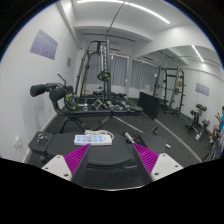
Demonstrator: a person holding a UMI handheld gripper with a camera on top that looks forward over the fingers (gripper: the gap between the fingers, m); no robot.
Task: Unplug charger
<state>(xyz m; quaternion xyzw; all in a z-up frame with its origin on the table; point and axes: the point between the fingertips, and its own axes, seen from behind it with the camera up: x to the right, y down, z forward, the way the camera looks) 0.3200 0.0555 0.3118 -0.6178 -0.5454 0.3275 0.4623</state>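
A white power strip (pixel 95 138) with bluish sockets lies on the dark table (pixel 60 130), just ahead of my left finger. A thin grey cable (pixel 127 128) runs over the table beyond the right finger. Where it ends is too small to make out, and I cannot pick out a charger body plugged into the strip. My gripper (pixel 113 151) stands open and wide, its magenta pads (pixel 80 158) spread apart with only bare table between them. The strip sits slightly left of the gap.
This is a gym room. A cable machine (pixel 100 70) stands behind the table, an exercise bike (pixel 55 95) at the left, and a squat rack (pixel 170 85) at the right. More equipment (pixel 213 122) sits at the far right.
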